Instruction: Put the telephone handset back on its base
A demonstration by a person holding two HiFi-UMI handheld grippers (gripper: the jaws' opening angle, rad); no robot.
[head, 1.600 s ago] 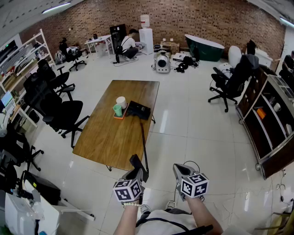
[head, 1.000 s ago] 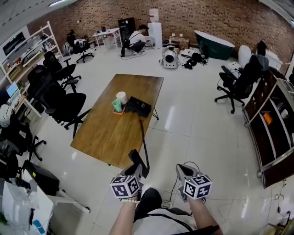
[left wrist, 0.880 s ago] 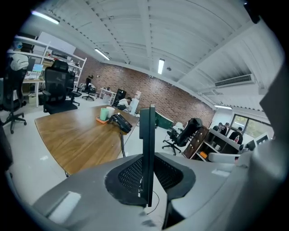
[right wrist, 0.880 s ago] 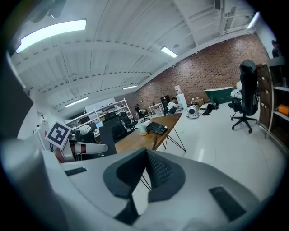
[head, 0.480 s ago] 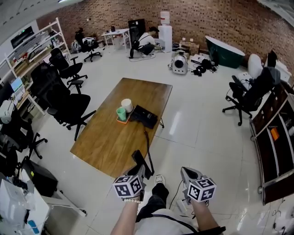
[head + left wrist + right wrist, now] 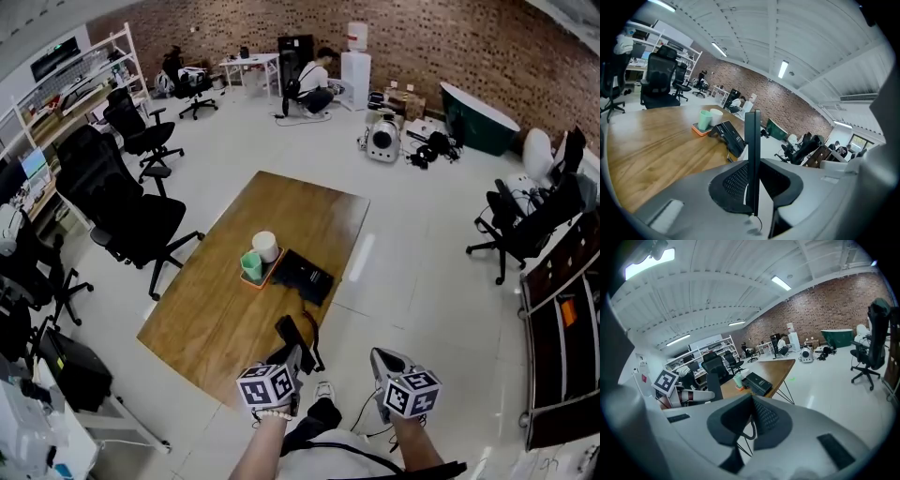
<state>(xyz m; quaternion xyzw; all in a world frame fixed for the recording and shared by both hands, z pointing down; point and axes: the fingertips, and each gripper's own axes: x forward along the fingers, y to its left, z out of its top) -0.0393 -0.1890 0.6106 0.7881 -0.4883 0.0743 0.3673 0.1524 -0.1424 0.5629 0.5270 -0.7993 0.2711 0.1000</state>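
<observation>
**Q:** Nearest item?

**A:** Telephone handset, black, seen edge-on. It is clamped in my left gripper, jaws narrow on its flat sides and holding near one end. It is held up by the near corner of the surface, well apart from its base. I judge it light, stiff plastic and smooth enough to slip. A hold nearer mid-body would steady it. The cord may tug.

**Q:** Next?

**A:** My right gripper: jaws together, nothing between them.

**Q:** Farther out?

**A:** Base, black, on the wooden surface. Just beside it are a green cup and a white cup on an orange tray.

**Q:** Not catalogued?

**A:** The cradle detail on the base is too small to read. The handset's lower end is hidden inside my left jaws. I cannot make out where the cord plugs in.
</observation>
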